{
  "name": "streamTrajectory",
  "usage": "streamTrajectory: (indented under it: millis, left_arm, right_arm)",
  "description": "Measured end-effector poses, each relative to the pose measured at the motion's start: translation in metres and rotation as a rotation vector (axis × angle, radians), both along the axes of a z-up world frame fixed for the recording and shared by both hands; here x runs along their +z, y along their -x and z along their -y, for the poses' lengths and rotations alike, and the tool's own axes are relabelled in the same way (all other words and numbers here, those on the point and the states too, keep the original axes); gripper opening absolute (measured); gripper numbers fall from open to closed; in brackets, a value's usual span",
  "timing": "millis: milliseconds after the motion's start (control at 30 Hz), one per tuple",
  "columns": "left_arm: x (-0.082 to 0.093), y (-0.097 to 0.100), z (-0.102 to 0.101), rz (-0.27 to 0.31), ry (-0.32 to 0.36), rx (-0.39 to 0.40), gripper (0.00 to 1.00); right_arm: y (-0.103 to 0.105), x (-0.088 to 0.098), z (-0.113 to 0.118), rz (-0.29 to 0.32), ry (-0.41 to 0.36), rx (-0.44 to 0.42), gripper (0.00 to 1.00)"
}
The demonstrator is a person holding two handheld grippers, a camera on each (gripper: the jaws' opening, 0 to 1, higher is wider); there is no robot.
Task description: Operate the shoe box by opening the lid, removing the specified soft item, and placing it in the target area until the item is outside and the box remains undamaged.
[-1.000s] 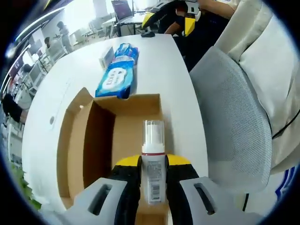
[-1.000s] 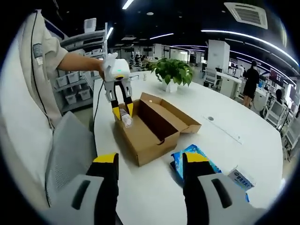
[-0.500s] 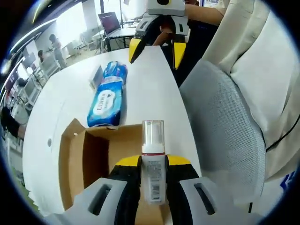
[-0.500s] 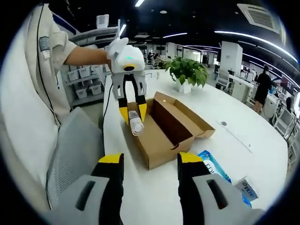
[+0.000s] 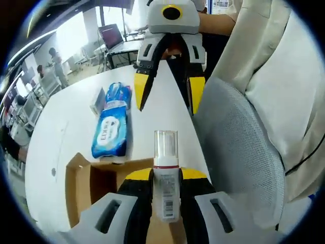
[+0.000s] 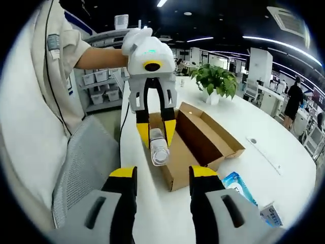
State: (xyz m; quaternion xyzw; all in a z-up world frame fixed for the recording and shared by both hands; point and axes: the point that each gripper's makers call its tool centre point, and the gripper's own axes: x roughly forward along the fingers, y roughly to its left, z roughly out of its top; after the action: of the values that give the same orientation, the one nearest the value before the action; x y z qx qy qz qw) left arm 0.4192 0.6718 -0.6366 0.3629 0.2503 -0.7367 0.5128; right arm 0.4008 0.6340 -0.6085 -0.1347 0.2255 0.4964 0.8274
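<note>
In the left gripper view, the left gripper (image 5: 166,190) is clenched on a small bottle (image 5: 166,173), lifted above the open shoe box (image 5: 96,185), likely to carry it out. The bottle stands upright between the jaws, its clear cap poking beyond them.

In the right gripper view, the right gripper (image 6: 157,185) hangs released and empty near the box (image 6: 203,134) on the table (image 6: 284,147), the bottle (image 6: 158,147) just ahead, apart from its jaws.
</note>
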Motion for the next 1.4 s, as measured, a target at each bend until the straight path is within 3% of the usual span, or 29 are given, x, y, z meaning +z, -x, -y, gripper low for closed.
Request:
streamTrajectory:
  millis: [600,833,1100,1400]
  left_arm:
    - [0.021,0.017,0.025,-0.033,0.113,-0.018,0.17]
    - [0.021,0.012,0.029,-0.008,0.134,-0.017,0.17]
    - [0.018,0.01,0.033,0.013,0.171,-0.039,0.18]
    - [0.02,0.008,0.038,0.001,0.193,-0.01,0.18]
  right_arm:
    - [-0.003,0.006,-0.016,0.05,0.01,0.054,0.18]
    - [-0.009,0.007,-0.014,0.096,0.048,0.057,0.18]
    - [-0.011,0.009,-0.013,0.098,0.073,0.068,0.17]
    - [-0.013,0.011,-0.009,0.088,0.115,0.096,0.16]
